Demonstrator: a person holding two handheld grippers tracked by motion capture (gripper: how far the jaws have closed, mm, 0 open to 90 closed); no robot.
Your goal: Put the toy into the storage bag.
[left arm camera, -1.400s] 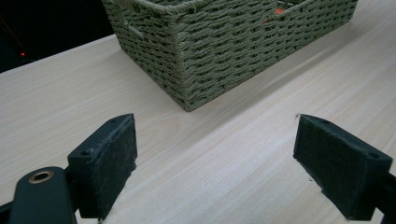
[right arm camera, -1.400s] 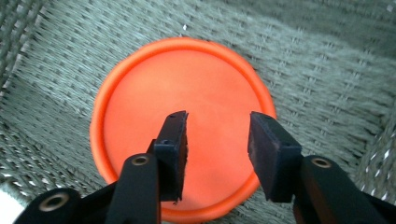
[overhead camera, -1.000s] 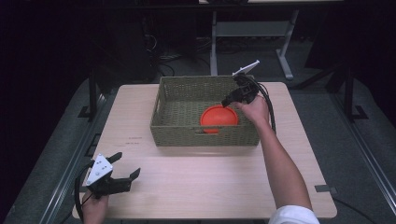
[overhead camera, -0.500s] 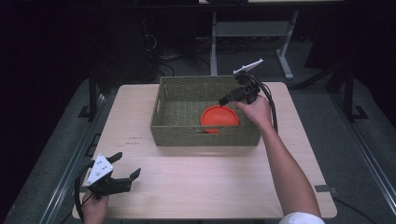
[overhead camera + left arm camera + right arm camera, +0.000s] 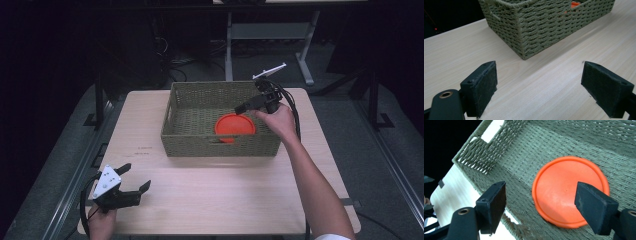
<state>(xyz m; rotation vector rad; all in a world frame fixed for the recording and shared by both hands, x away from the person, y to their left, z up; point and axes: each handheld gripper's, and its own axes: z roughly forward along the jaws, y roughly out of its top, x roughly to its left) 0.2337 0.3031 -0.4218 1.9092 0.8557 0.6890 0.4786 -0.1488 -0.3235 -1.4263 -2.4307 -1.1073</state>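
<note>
The right gripper (image 5: 540,207) hangs over a woven basket (image 5: 564,137), its two black jaws wide apart with nothing between the pads. An orange plate (image 5: 564,187) lies flat on the basket floor ahead of the jaws, mostly toward the right jaw, which covers part of its rim. Past the left jaw, the basket wall has a handle slot (image 5: 492,131), and pale table (image 5: 454,188) lies beyond it.
</note>
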